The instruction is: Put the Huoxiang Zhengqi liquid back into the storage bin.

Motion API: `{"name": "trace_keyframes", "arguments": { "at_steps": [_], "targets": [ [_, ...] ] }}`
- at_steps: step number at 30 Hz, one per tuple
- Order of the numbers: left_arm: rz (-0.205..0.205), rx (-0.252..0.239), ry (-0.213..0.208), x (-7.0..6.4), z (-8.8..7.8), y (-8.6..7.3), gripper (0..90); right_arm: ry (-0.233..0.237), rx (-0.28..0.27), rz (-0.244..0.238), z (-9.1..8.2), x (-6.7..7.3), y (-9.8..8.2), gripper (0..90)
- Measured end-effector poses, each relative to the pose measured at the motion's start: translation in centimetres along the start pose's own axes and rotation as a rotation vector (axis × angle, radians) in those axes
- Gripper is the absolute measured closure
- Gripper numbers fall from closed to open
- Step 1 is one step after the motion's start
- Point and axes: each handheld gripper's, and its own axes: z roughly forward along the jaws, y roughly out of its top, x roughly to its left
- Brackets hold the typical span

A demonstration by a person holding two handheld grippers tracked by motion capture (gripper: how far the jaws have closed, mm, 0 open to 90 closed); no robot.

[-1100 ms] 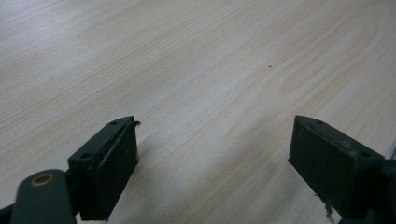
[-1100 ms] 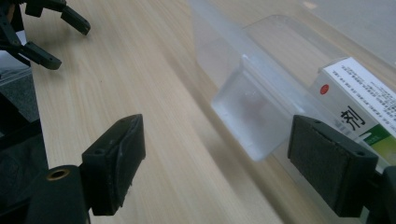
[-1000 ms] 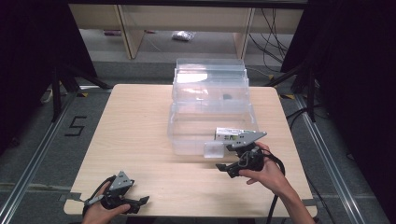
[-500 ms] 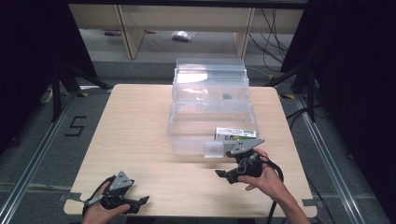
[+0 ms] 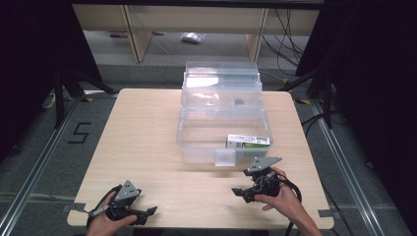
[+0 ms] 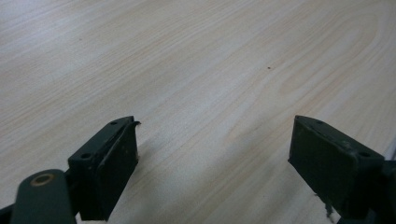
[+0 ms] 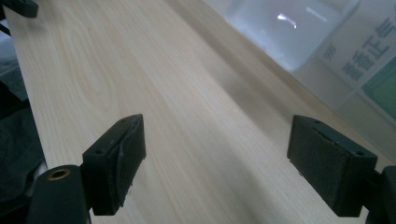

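Note:
A clear plastic box (image 5: 223,132) stands open at the table's middle back, its lid (image 5: 221,78) tipped up behind it. Inside at the right lies a white and green carton (image 5: 248,141), seen through the wall as printed card (image 7: 369,65) in the right gripper view. A clear latch (image 5: 225,158) hangs on the box's front wall. My right gripper (image 5: 239,192) rests near the front right, open, nothing between its jaws (image 7: 217,163). My left gripper (image 5: 149,212) lies at the front left corner, open over bare wood (image 6: 212,154).
The light wooden table (image 5: 142,137) has its front edge just under both hands. Shelving (image 5: 196,19) and a small bag (image 5: 191,37) on the floor lie beyond the table. Cables (image 5: 290,29) trail at the back right. Floor rails (image 5: 34,167) run along both sides.
My right gripper has drawn back from the box's front wall toward the front edge. The left gripper has stayed put.

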Motion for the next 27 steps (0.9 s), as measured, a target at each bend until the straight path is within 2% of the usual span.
{"name": "trace_keyframes", "arguments": {
  "at_steps": [2,4,7,8,11,12,14,15,16,17,19,20,23,24,26,27],
  "targets": [
    [-0.004,-0.003,0.000,-0.1,0.0,0.0,15.0,-0.008,0.017,-0.008,-0.1,0.0,0.0,20.3],
    [-0.003,-0.003,0.000,0.0,0.0,0.0,15.0,-0.033,0.031,0.010,0.3,0.1,-0.7,20.5],
    [-0.002,-0.005,0.001,0.0,0.0,0.0,15.0,-0.031,0.042,-0.004,0.6,0.0,-1.2,20.5],
    [-0.001,-0.004,0.000,0.0,-0.1,0.0,15.0,-0.023,0.064,0.013,0.4,0.0,-1.3,20.5],
    [0.000,-0.002,0.000,0.0,-0.1,0.0,15.0,-0.043,0.052,0.034,0.3,0.2,-1.7,20.6],
    [-0.004,-0.004,-0.001,-0.1,-0.1,0.0,15.0,-0.029,0.043,0.026,0.3,0.2,-2.0,20.5],
    [-0.005,-0.005,-0.007,-0.1,0.0,0.0,15.0,-0.033,0.055,0.009,0.3,0.1,-2.2,20.5],
    [-0.005,-0.005,-0.006,-0.1,0.0,0.0,15.0,-0.027,0.058,0.037,0.2,0.3,-2.4,20.5],
    [-0.004,-0.003,-0.003,-0.1,-0.1,0.0,15.0,-0.038,0.063,0.017,0.1,0.3,-2.5,20.5],
    [-0.003,-0.002,-0.002,-0.1,0.0,0.0,15.0,-0.025,0.061,0.032,0.1,0.5,-2.7,20.4],
    [-0.002,-0.001,-0.002,-0.1,0.0,0.0,15.0,-0.022,0.067,0.022,-0.2,0.5,-2.7,20.4],
    [-0.002,0.000,-0.002,-0.1,0.0,0.0,15.0,-0.041,0.070,0.038,-0.3,0.6,-2.8,20.2],
    [-0.002,0.000,-0.002,-0.1,0.0,0.0,15.0,-0.036,0.057,0.023,-0.5,0.5,-3.1,20.1],
    [-0.002,0.001,-0.003,-0.1,0.0,0.0,15.0,-0.047,0.048,0.046,-0.4,0.7,-3.3,19.9],
    [-0.001,0.002,-0.002,-0.1,0.0,0.0,15.0,-0.046,0.071,0.032,-0.6,0.6,-3.5,19.8],
    [-0.001,0.001,-0.002,-0.1,0.0,0.0,15.0,-0.052,0.048,0.031,-0.4,0.6,-3.6,19.7]
  ]
}}
